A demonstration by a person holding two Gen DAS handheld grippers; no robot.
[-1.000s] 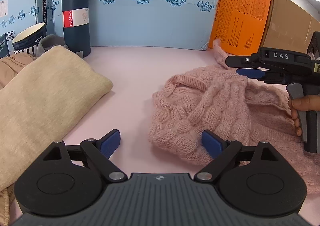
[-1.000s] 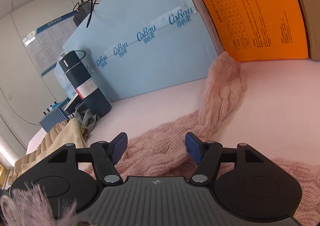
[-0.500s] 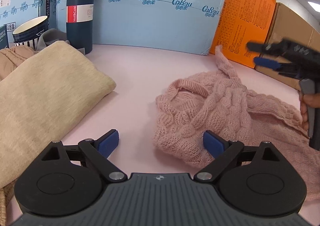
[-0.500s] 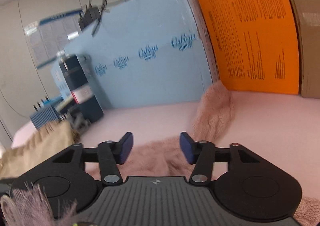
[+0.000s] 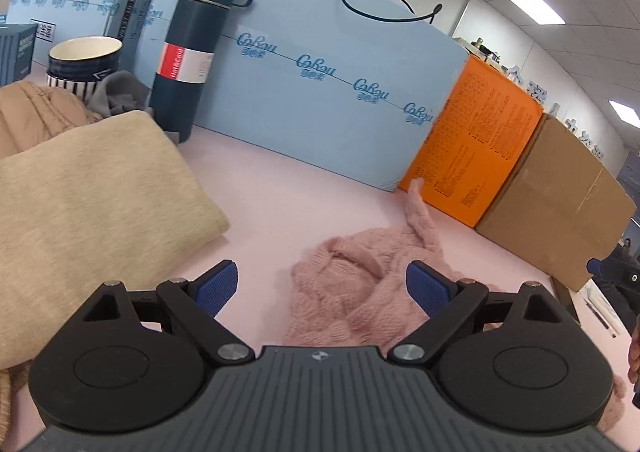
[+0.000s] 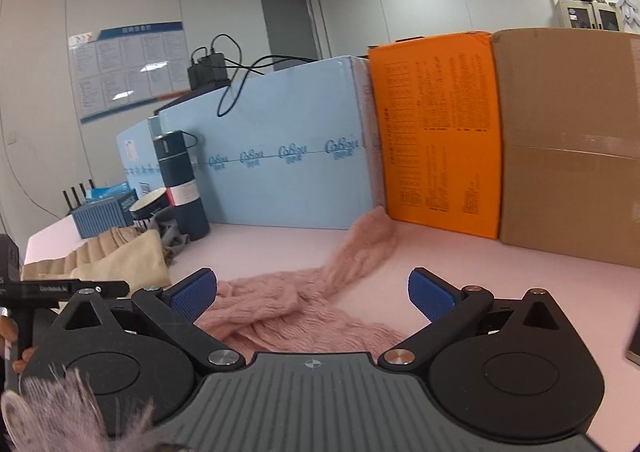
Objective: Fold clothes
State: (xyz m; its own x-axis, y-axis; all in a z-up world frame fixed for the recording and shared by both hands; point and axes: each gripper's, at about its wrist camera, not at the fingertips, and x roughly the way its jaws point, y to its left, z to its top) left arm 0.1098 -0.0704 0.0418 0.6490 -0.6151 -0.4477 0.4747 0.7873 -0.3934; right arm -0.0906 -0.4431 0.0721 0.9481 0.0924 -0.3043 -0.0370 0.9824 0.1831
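A pink cable-knit sweater point(image 5: 360, 288) lies crumpled on the pink table point(image 5: 280, 203), with one sleeve point(image 6: 368, 240) reaching toward the orange box. My left gripper point(image 5: 322, 286) hovers over the sweater's near-left edge, open, with nothing pinched. My right gripper point(image 6: 312, 294) hangs above the sweater point(image 6: 280, 316) on its right side. Its jaws are opening wide and the blue pads are clear of the knit. One finger of the left gripper point(image 6: 80, 286) shows at the right wrist view's left edge. The right gripper point(image 5: 616, 276) peeks in at the left wrist view's right edge.
A folded beige garment point(image 5: 92, 203) lies left of the sweater. Behind it stand a dark thermos point(image 5: 196, 51) and a striped cup point(image 5: 82, 59). A light-blue box point(image 5: 320, 111), an orange box point(image 5: 480, 155) and a brown carton point(image 5: 560, 203) wall off the back.
The right gripper's jaws widened and it drew back and up, away from the sleeve, toward the right. The left gripper rose a little and rolled, still open.
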